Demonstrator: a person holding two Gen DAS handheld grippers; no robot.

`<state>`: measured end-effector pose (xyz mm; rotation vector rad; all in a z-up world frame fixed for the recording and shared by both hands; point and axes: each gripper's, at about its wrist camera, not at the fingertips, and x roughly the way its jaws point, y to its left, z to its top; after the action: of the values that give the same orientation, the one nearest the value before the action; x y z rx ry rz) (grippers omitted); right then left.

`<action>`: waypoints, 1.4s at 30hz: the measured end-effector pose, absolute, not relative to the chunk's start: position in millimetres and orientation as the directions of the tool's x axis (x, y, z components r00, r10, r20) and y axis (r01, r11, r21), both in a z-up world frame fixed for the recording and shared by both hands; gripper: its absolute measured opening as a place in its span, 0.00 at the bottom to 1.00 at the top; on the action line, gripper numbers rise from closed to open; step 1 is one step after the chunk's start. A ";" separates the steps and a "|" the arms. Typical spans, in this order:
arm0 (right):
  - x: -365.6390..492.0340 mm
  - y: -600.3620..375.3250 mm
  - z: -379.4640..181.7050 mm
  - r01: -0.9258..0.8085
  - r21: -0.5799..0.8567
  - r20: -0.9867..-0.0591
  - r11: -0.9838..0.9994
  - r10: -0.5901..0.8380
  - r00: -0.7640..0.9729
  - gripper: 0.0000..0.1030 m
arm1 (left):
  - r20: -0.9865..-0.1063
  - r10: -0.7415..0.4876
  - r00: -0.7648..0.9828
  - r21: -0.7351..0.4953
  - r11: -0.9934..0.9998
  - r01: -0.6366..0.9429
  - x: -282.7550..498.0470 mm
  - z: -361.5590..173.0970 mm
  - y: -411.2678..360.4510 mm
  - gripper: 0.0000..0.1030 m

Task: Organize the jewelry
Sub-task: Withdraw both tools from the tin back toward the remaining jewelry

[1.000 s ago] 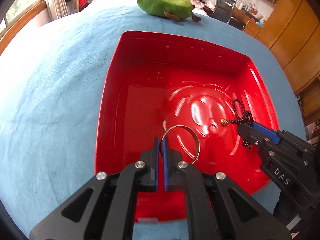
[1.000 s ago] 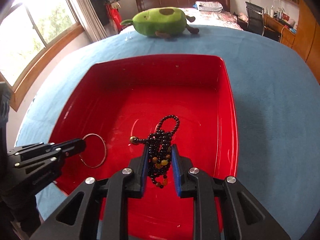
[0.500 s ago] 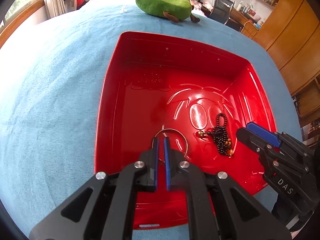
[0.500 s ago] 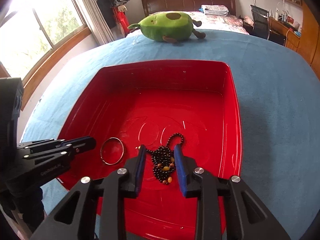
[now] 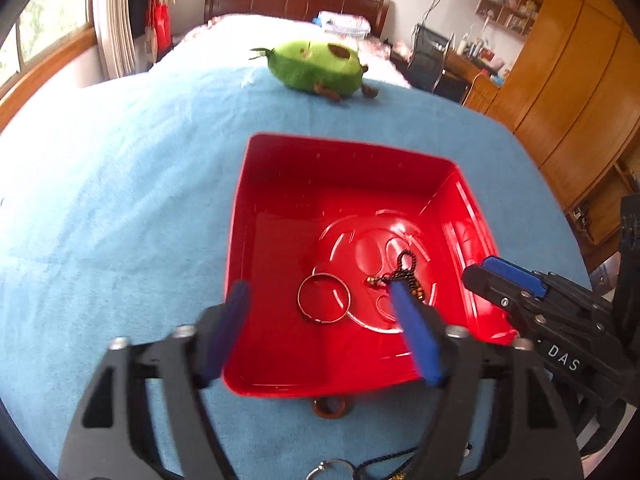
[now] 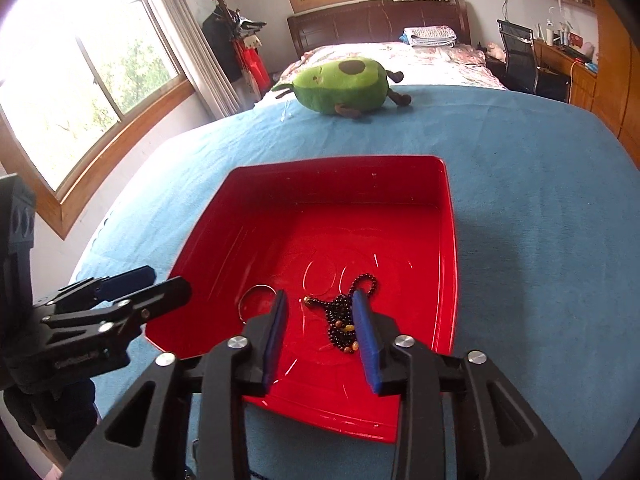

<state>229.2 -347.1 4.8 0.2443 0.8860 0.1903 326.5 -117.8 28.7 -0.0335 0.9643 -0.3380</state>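
Note:
A red tray (image 5: pixel 240 216) (image 6: pixel 450 240) lies on the blue cloth. On its floor rest a thin metal bangle (image 5: pixel 323 299) (image 6: pixel 256 300) and, to its right, a dark bead bracelet (image 5: pixel 404 274) (image 6: pixel 344 316). My left gripper (image 5: pixel 317 286) hangs above the bangle with its jaws opening wide and nothing between the pads. My right gripper (image 6: pixel 320 296) hovers over the beads, jaws opening, and its pads do not touch them. Each gripper also shows at the side of the other's view: the right gripper (image 5: pixel 500 276) and the left gripper (image 6: pixel 140 284).
A green avocado plush (image 5: pixel 316 66) (image 6: pixel 344 84) sits on the cloth beyond the tray. In front of the tray's near rim lie a brown ring (image 5: pixel 329 407), a silver ring (image 5: pixel 332 470) and a dark cord (image 5: pixel 384 460). Bed, desk and wardrobes stand behind.
Both grippers have opened and lifted back from the tray floor. The bangle was let go by the left and the bead bracelet by the right; both now lie loose in the tray.

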 end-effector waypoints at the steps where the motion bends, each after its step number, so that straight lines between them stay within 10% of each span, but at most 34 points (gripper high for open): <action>1: 225.6 -348.1 7.7 -0.065 0.293 -0.733 0.954 0.268 0.626 0.43 | -0.789 -0.299 0.537 -0.177 0.947 0.268 320.8 33.7 -116.5 0.85; 11: 182.5 -348.6 31.1 -0.091 0.284 -0.693 0.955 0.269 0.669 0.93 | -0.763 -0.328 0.556 -0.186 0.937 0.297 271.7 51.7 -104.6 0.93; 16: 156.6 -349.1 34.5 -0.101 0.280 -0.685 0.955 0.272 0.676 0.96 | -0.774 -0.303 0.556 -0.157 0.943 0.294 245.5 46.4 -93.6 0.93; 36: 39.2 -364.9 -25.1 -0.108 0.385 -0.689 0.917 0.363 0.628 0.92 | -0.836 -0.261 0.482 -0.117 0.944 0.309 138.2 -17.6 -30.3 0.93; 42: 17.3 -361.8 -40.0 -0.116 0.429 -0.693 0.896 0.409 0.594 0.71 | -0.845 -0.295 0.446 -0.169 0.939 0.300 121.8 -25.8 -21.0 0.93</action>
<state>17.3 -361.8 -40.0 0.3598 0.8871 0.3123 121.8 -21.0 -25.8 0.0056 1.0450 -0.3688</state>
